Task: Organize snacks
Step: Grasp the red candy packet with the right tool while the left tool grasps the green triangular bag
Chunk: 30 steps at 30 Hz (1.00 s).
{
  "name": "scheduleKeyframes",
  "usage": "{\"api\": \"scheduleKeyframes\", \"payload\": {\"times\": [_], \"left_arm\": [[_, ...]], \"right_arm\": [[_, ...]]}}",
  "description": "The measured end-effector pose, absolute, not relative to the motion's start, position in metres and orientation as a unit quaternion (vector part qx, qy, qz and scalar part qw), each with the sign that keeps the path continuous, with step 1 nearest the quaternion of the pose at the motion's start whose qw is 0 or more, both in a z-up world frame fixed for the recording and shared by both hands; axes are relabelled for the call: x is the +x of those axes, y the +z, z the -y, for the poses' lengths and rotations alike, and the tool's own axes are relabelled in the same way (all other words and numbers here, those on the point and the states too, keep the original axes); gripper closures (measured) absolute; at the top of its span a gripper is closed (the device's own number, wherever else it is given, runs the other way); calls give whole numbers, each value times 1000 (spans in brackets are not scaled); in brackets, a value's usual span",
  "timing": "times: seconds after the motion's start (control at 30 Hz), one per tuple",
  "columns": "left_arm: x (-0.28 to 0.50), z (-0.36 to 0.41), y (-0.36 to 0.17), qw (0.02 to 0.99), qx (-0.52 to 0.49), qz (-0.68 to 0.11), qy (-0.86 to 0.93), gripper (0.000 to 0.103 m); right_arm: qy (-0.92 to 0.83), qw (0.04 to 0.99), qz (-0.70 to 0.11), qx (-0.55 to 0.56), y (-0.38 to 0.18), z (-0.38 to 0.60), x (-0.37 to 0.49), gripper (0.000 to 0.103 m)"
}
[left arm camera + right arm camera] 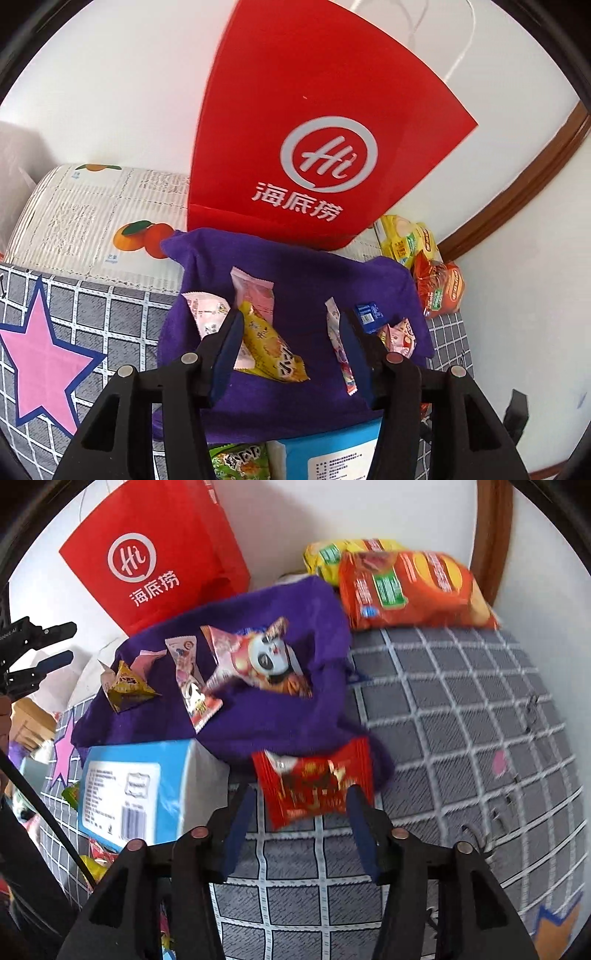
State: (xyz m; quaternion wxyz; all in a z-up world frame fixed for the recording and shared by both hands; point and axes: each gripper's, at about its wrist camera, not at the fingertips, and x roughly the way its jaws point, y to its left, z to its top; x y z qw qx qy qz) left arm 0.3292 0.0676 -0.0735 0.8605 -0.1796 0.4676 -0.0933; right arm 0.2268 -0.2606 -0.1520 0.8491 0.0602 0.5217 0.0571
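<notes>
Above the purple cloth [295,280], the left gripper [291,328] gapes empty; at its edge the right gripper [301,805] stands parted around a red packet [314,786], not visibly pinching.

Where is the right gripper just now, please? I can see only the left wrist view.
Observer: The right gripper is over the near edge of the purple cloth.
Operator: Is anything between its fingers?
Observer: A red packet sits between them. The jaws stand apart, but blur hides whether the pads touch it.
Operator: What lies beyond it?
Observer: A packet with a panda face, lying on the cloth.
</notes>
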Motion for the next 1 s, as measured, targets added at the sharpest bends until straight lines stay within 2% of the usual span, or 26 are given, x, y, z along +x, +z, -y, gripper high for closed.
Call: {"api": "scheduleKeyframes", "payload": {"times": [0.23,0.3,0.4,0.47,0.57,0.63,0.67,0.73,0.77,0.8,1.0], "left_arm": [[328,-52,-77,858,-157,-476,-110,52],[328,-50,-77,858,-155,-477,-111,52],[328,-50,-77,858,-153,-478,-111,52],[328,-49,-77,859,-151,-477,-112,52],[327,-46,-76,859,-146,-477,-115,52],[327,-44,-76,859,-143,-477,-118,52],[326,-43,-75,859,-142,-477,-118,52],[325,-42,-73,860,-141,-475,-120,52],[323,-41,-72,861,-140,-475,-120,52],[322,-41,-71,861,-139,-474,-120,52],[310,-33,-56,872,-124,-457,-127,52]], "right_arm": [[33,852,-518,66,-173,267,226,43],[27,855,-515,50,-176,265,229,38],[33,860,-508,45,-180,261,232,35],[41,863,-501,41,-181,257,236,26],[34,865,-499,33,-184,250,242,26],[37,869,-493,33,-182,246,242,33],[42,869,-492,36,-182,245,240,40],[42,872,-485,41,-178,245,235,46],[40,874,-482,42,-176,243,233,54],[38,876,-479,42,-174,244,230,57],[34,877,-476,62,-158,257,202,59]]}}
